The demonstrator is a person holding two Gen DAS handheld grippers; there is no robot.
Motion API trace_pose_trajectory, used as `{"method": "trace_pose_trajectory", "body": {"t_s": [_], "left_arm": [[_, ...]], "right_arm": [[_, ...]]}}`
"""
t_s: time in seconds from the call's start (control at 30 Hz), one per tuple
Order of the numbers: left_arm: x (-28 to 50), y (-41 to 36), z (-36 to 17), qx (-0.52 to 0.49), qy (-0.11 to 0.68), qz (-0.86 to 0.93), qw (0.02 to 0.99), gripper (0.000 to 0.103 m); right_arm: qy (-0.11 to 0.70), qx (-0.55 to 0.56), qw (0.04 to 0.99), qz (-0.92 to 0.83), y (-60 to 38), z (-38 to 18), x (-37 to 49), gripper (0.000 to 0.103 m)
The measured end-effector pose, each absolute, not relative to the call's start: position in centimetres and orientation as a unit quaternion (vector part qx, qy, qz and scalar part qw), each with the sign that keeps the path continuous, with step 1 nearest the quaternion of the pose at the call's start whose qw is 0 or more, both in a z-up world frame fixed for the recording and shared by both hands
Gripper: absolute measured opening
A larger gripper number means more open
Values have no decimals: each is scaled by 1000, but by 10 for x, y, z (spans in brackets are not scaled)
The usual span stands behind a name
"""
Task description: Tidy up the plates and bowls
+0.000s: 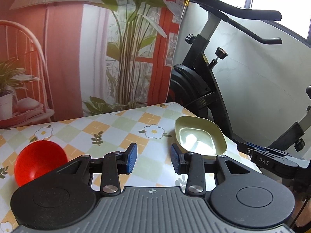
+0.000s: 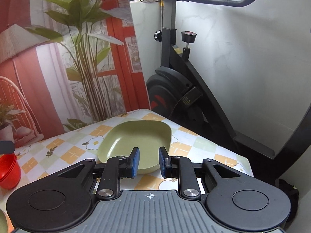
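A bench with a checked flower cloth stands before an exercise bike. The left claw is apart and empty, between a red bowl and a green dish. The right claw is apart too, above the near rim of the green dish.

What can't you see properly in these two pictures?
- Red bowl, left wrist view: its near side is hidden behind the left gripper, jaws open.
- Red bowl stack, right wrist view: cut off by the left edge, so the count is unclear.
- Green dish, right wrist view: its near rim sits behind the right gripper, jaws open.
- Exercise bike: its lower part is hidden behind the table.
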State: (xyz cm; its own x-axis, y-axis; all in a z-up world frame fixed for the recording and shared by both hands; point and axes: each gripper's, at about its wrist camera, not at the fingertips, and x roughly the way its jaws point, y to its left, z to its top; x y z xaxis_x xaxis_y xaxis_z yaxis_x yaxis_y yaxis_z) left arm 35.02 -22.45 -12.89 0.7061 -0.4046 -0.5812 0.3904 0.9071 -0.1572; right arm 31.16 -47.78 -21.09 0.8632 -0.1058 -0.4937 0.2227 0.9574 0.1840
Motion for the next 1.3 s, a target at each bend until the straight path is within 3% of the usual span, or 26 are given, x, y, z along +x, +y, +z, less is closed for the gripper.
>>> {"method": "trace_pose_trajectory", "body": {"t_s": [0.5, 0.9, 1.07, 1.13, 1.3], "left_arm": [[431, -310, -175, 5, 380, -239, 894, 39], [450, -330, -206, 12, 414, -242, 878, 38], [452, -333, -208, 8, 416, -256, 873, 26], [451, -335, -208, 17, 412, -259, 873, 17], [448, -330, -210, 13, 416, -263, 871, 15]], "right_arm": [[277, 146, 945, -91, -513, -249, 374, 20], [278, 171, 942, -82, -524, -269, 380, 19], [278, 170, 942, -74, -524, -271, 382, 15], [278, 167, 943, -78, -523, -271, 381, 14], [279, 164, 943, -79, -522, -269, 378, 14]]}}
